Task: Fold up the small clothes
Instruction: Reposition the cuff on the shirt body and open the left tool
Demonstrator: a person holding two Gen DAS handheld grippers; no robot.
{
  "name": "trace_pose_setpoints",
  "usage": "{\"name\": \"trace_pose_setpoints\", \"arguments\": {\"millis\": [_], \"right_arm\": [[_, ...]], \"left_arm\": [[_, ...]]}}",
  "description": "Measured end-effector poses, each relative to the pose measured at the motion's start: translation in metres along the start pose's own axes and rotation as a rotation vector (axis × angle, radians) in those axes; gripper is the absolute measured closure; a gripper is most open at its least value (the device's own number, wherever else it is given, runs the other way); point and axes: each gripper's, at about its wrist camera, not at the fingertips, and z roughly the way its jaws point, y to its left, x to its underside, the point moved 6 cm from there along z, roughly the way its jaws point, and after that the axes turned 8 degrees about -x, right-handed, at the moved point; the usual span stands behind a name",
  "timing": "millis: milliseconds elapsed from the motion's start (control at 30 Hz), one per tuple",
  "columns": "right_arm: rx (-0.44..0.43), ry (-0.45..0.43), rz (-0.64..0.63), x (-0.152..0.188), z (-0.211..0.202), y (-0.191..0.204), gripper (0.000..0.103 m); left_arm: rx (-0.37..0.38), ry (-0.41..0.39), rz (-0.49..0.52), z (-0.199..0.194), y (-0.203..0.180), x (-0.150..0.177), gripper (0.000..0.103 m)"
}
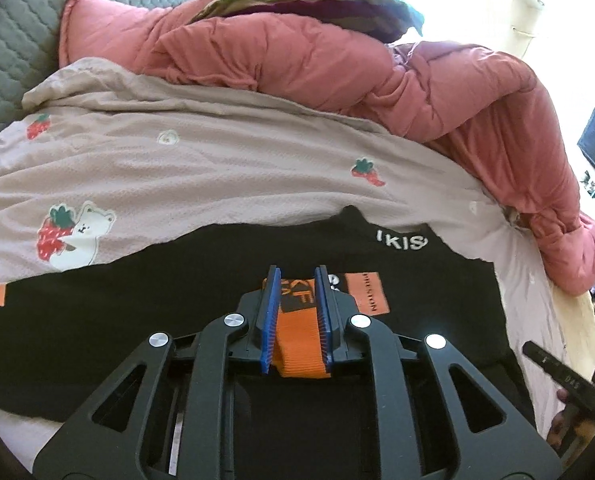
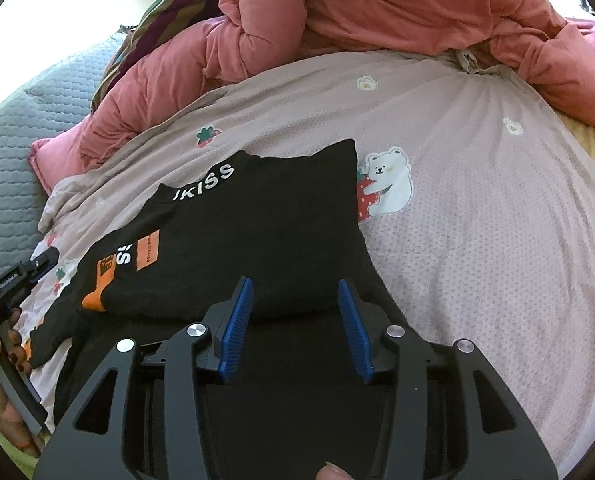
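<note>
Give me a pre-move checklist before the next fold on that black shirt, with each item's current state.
1. Left gripper has a hold: ok, its blue pads are shut on the orange cuff.
2. Right gripper has a hold: not ok, jaws stand open, with only the black shirt edge between them.
3. Shirt lies on the bed: ok, it rests on the strawberry sheet.
4. Shirt already partly folded: ok, one layer lies doubled over.
5. Fold area free of the pink comforter: ok, it sits bunched behind the shirt.
6. Layers square underneath: cannot tell.
</note>
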Motion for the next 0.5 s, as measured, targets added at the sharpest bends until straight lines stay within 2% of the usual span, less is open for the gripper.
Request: {"name": "trace_pose_setpoints", "arguments": {"millis": [133, 267, 367, 500], "right_arm": [[0.071, -0.006, 0.023, -0.01, 0.004, -0.02, 0.057], [0.115, 0.021, 0.029, -0.016, 0.016, -0.036, 0.057], [0.104, 0.058, 0.035, -0.018, 0.03, -0.04, 0.057], [0.083, 0.101, 0.04, -0.017, 0.05, -0.04, 0.058]], "left_arm": [[-0.014, 0.021, 0.051, 0.01, -0.012, 0.009, 0.093], [-0.033, 0.048, 0.146, 0.025, -0.033, 0.025, 0.091], [-0.042, 0.081, 0.187, 0.037, -0.041, 0.037, 0.085], [-0.059, 0.116, 0.22, 0.048, -0.045, 0.049, 0.082]]}}
